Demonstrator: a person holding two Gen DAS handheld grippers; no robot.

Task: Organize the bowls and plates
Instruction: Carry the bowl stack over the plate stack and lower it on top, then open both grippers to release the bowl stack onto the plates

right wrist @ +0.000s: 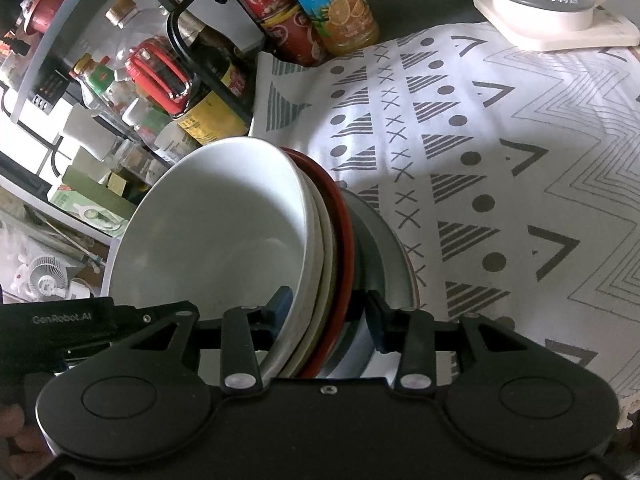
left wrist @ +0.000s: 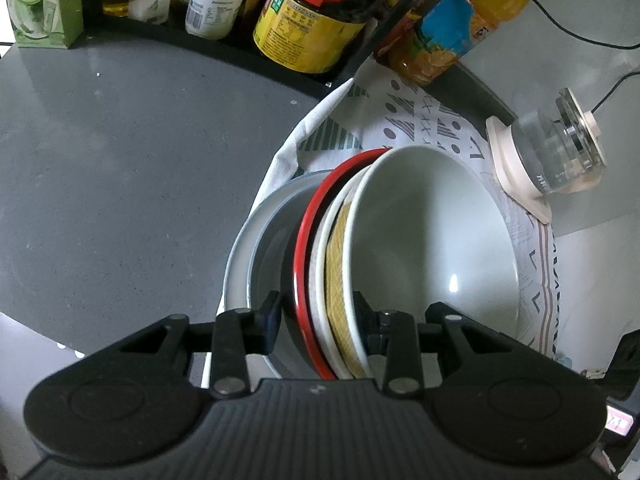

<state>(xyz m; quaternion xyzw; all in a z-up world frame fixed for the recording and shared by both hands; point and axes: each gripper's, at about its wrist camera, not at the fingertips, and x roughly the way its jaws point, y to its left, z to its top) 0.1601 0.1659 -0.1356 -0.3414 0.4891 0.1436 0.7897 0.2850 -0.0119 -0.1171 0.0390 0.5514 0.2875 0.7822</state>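
A nested stack of bowls is held between both grippers: a pale white bowl innermost, a cream bowl with a yellow band, then a red-rimmed black bowl. My left gripper is shut on their rims. A grey plate lies under them on the cloth. In the right wrist view my right gripper is shut on the same white bowl and red-rimmed bowl, above the grey plate.
A patterned cloth covers the counter. A glass kettle on its base stands at the cloth's far edge. A black rack with sauce bottles and drink bottles lines the back. Bare grey countertop lies to the left.
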